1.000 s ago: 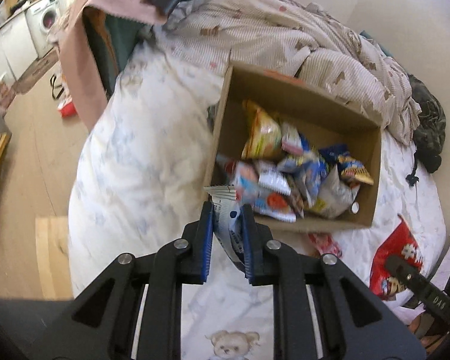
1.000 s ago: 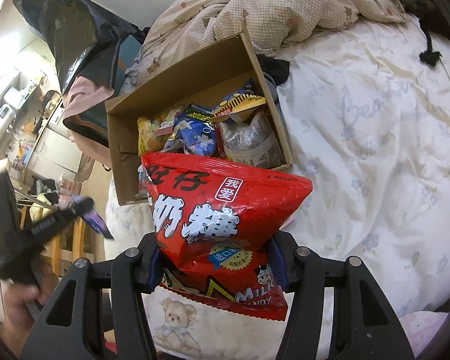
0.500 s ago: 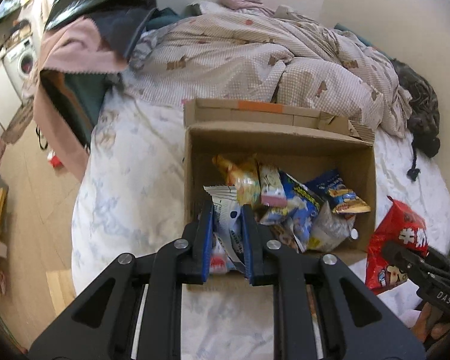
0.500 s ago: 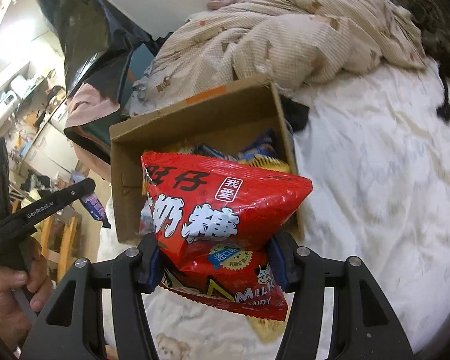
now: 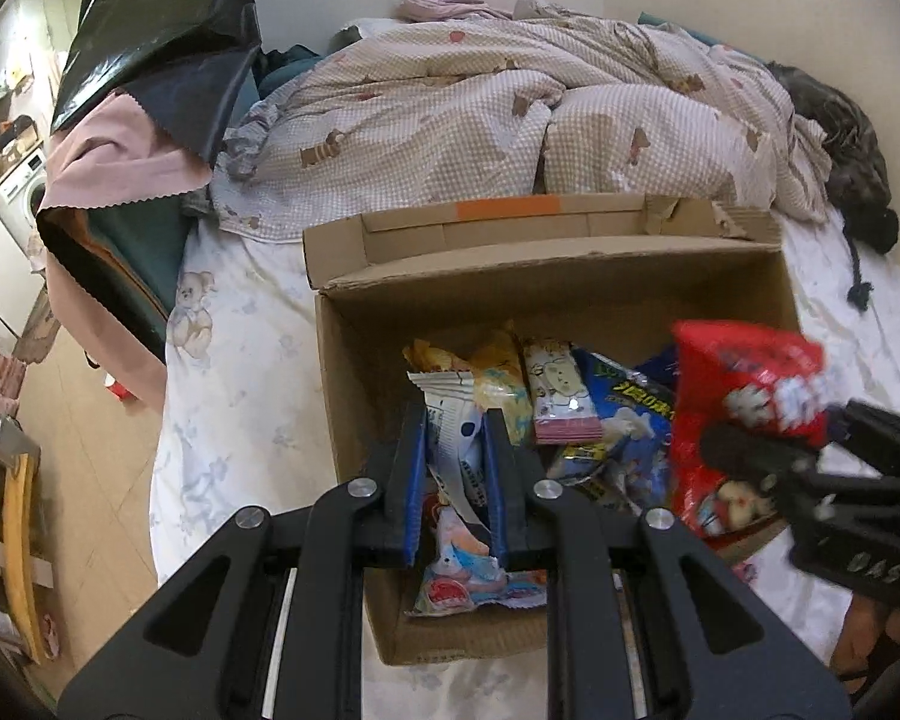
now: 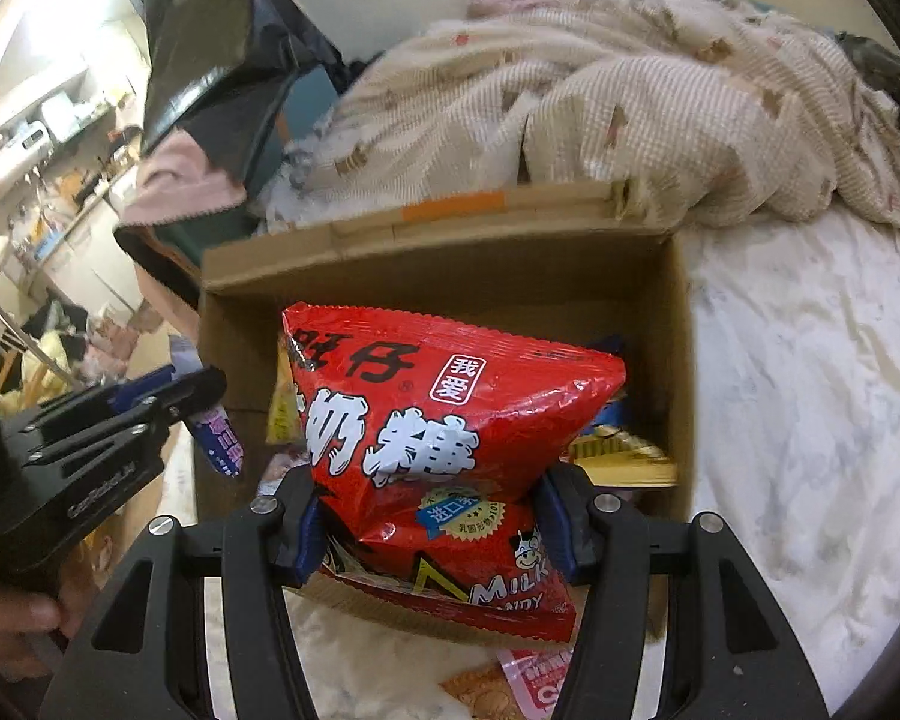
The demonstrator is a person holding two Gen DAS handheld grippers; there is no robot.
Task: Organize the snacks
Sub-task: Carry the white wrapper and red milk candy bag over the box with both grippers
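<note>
i find the cardboard box (image 5: 354,360) sitting on the white printed bedsheet (image 5: 234,372), its far flap folded back toward the checked bear-print quilt (image 5: 510,120). the open top faces both of my grippers, and loose snack packets (image 5: 570,420) already cover its floor.

the red milk candy bag (image 6: 444,438) is the larger item in hand. my right gripper (image 6: 432,534) is clamped across its lower half, fingers pressing in on both sides. the bag's long axis runs across the fingers, left to right, and its upper part stands forward over the near wall of the box. in the left wrist view the same bag hangs above the right-hand end of the box interior, blurred.

the slim white and blue snack packet (image 5: 450,438) is pinched between the blue pads of my left gripper (image 5: 453,480), closed on it. its long axis runs along the fingers, and the crimped top edge points out over the left half of the box.

finding: both items lie above the box opening, with the box interior directly ahead of and below each set of fingers. in my judgement each needs only a short descent and a release. the left packet looks nearer the contents. risk: the wide red bag may catch the near wall or right wall.
</note>
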